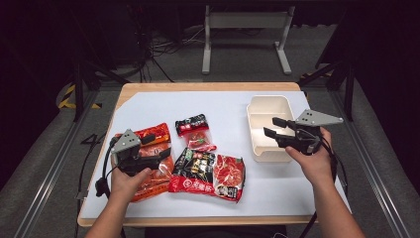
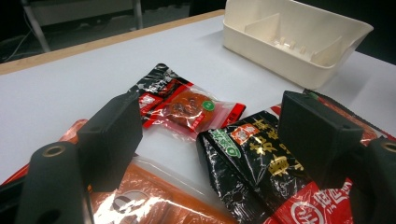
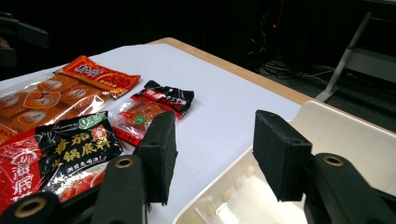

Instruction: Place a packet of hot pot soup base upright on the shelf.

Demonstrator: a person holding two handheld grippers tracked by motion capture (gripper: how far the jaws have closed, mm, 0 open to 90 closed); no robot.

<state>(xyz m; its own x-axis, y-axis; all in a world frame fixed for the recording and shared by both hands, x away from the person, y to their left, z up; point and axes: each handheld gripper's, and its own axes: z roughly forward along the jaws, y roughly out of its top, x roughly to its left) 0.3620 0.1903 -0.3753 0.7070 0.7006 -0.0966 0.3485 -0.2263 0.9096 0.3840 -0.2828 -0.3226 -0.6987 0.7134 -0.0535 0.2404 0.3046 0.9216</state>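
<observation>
High view: left tool [image 1: 157, 145], jaws spread and holding nothing, poised low over the orange packet [image 1: 151, 163] at the table's [image 1: 148, 104] left. Right tool [image 1: 271, 127], released, empty, hovers at the cream bin [image 1: 265, 106]. Black-and-red packet [image 1: 208, 173] and small pouch [image 1: 195, 131] lie between; contact with the orange packet apparently none.

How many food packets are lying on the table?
3: an orange packet at the left under the left gripper, a small red-and-black packet mid-table, and a big black-and-red packet nearest the person.
</observation>
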